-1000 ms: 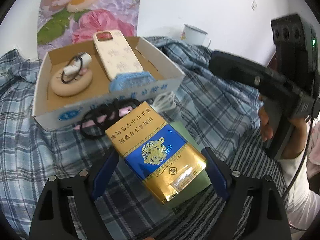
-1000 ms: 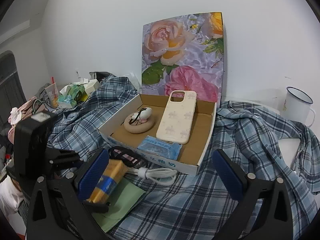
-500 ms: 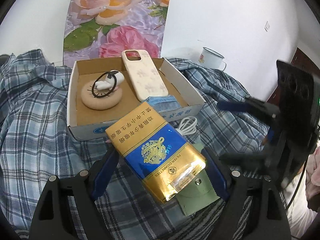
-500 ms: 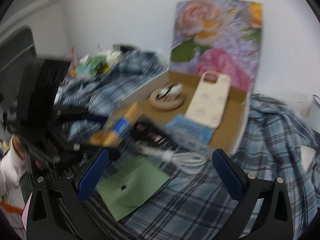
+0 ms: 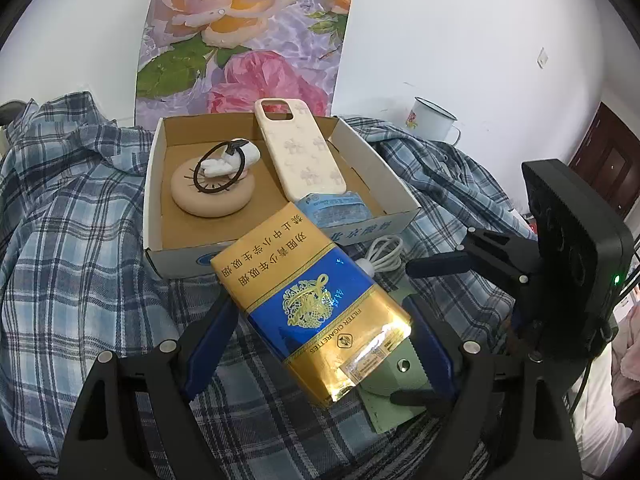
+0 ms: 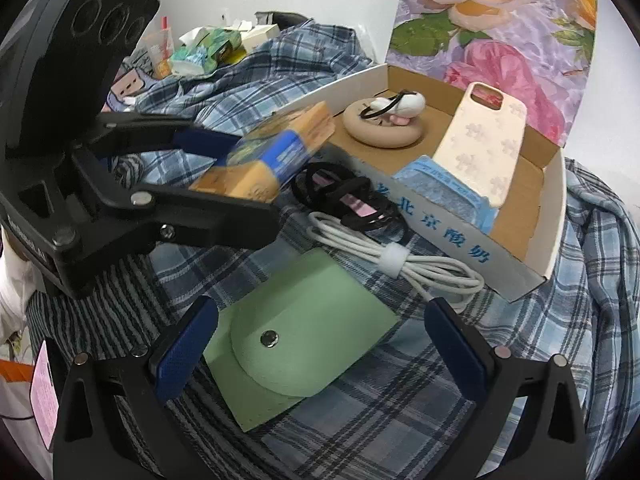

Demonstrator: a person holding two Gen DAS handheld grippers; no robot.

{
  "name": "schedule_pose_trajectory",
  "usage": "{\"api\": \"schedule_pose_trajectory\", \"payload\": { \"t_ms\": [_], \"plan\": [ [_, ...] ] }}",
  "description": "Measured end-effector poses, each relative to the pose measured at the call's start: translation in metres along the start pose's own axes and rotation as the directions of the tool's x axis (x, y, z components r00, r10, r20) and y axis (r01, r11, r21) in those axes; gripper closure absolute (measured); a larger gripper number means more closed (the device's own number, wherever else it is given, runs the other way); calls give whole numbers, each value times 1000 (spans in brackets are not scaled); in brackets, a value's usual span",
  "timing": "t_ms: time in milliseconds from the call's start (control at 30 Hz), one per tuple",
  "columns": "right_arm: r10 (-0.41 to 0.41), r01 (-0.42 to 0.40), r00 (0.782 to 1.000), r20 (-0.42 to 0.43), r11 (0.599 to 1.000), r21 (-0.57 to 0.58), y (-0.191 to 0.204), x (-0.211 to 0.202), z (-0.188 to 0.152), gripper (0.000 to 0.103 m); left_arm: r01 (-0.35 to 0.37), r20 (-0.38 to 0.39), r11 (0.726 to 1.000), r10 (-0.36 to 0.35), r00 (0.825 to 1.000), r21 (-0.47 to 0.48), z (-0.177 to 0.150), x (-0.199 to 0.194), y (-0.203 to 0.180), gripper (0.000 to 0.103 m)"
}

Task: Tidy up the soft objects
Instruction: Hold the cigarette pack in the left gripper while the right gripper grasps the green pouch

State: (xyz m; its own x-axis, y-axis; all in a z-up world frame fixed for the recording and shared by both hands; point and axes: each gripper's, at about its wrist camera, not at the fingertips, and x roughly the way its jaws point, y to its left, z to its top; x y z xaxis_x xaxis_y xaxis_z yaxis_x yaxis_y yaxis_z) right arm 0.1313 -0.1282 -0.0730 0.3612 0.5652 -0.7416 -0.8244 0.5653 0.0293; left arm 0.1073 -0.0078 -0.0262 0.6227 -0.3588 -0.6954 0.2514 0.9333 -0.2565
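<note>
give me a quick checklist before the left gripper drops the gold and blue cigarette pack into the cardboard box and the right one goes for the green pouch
1. Left gripper grip on the gold and blue cigarette pack: ok, both blue pads press its sides.
2. Free floor in the white-walled cardboard box: ok, bare cardboard shows in front of the round beige pad.
3. Pack above the box's near wall: cannot tell.
4. Right gripper ready: ok, open, fingers either side of the pale green snap pouch.
5. Pouch unobstructed: ok, the coiled white cable lies just beyond it.
6. Grippers apart from each other: ok, though close.
</note>
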Motion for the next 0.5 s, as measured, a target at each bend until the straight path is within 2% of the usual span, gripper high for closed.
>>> {"api": "schedule_pose_trajectory", "payload": {
  "t_ms": [233, 267, 300, 500],
  "plan": [
    [10, -11, 999, -41, 1000, -24, 6, 10, 1, 1, -4, -10, 1000, 4, 1000, 4, -1, 2, 0, 17],
    [14, -15, 999, -44, 1000, -21, 5, 11, 1, 5, -3, -10, 1000, 3, 1000, 5, -1, 3, 0, 17],
    [22, -22, 999, -46, 1000, -16, 4, 12, 2, 15, -5, -10, 1000, 5, 1000, 4, -1, 3, 0, 17],
    [19, -19, 999, -28, 1000, -8, 4, 9, 1, 15, -3, -5, 1000, 3, 1000, 3, -1, 2, 1, 17]
  ]
}}
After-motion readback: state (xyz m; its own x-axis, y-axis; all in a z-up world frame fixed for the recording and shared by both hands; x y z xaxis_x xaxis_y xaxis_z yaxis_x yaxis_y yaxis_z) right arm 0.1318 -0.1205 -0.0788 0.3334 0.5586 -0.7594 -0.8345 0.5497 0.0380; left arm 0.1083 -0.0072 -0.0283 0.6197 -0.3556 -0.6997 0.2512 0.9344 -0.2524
